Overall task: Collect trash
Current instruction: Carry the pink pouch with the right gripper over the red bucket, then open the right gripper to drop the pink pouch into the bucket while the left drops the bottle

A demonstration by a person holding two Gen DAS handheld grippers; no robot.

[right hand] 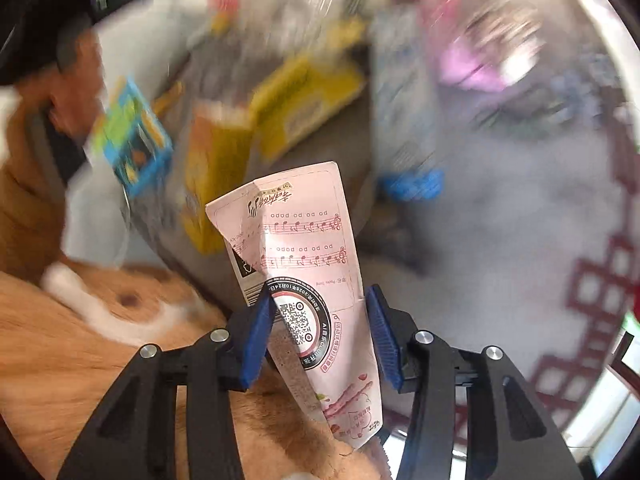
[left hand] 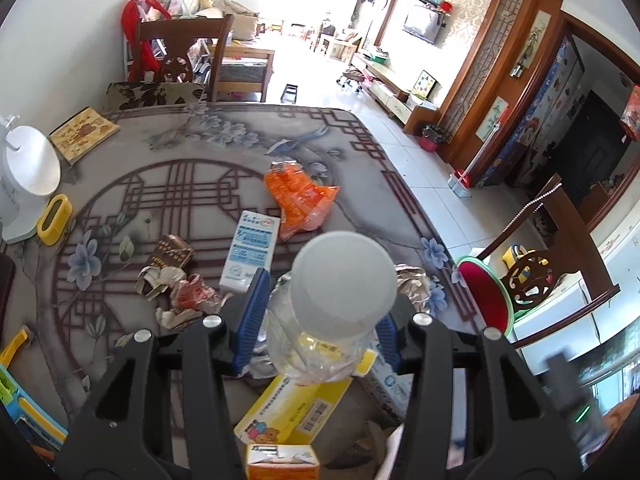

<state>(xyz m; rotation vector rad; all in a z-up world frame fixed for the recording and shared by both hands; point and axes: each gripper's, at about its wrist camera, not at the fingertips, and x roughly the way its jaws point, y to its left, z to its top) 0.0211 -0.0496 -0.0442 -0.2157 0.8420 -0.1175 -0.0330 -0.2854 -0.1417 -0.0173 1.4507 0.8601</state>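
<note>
Left wrist view: the left gripper (left hand: 320, 320) is clamped on a clear plastic bottle (left hand: 320, 340) with a pale cap (left hand: 344, 276), held above a patterned table (left hand: 160, 184) where trash lies scattered: an orange wrapper (left hand: 298, 198), a white-and-blue carton (left hand: 250, 254), crumpled papers (left hand: 180, 292) and a yellow box (left hand: 292, 404) just beneath the bottle. Right wrist view, much blurred: the right gripper (right hand: 320, 332) has a pink wrapper (right hand: 304, 280) upright between its blue pads (right hand: 256, 344); the near pad touches it, while the far pad appears just clear, so a firm grip cannot be confirmed. The step in hand is judged to be pick-up, each claw bearing one item. The next move calls for securing the wrapper, then carrying both pieces to a bin, none being visible close by.
</note>
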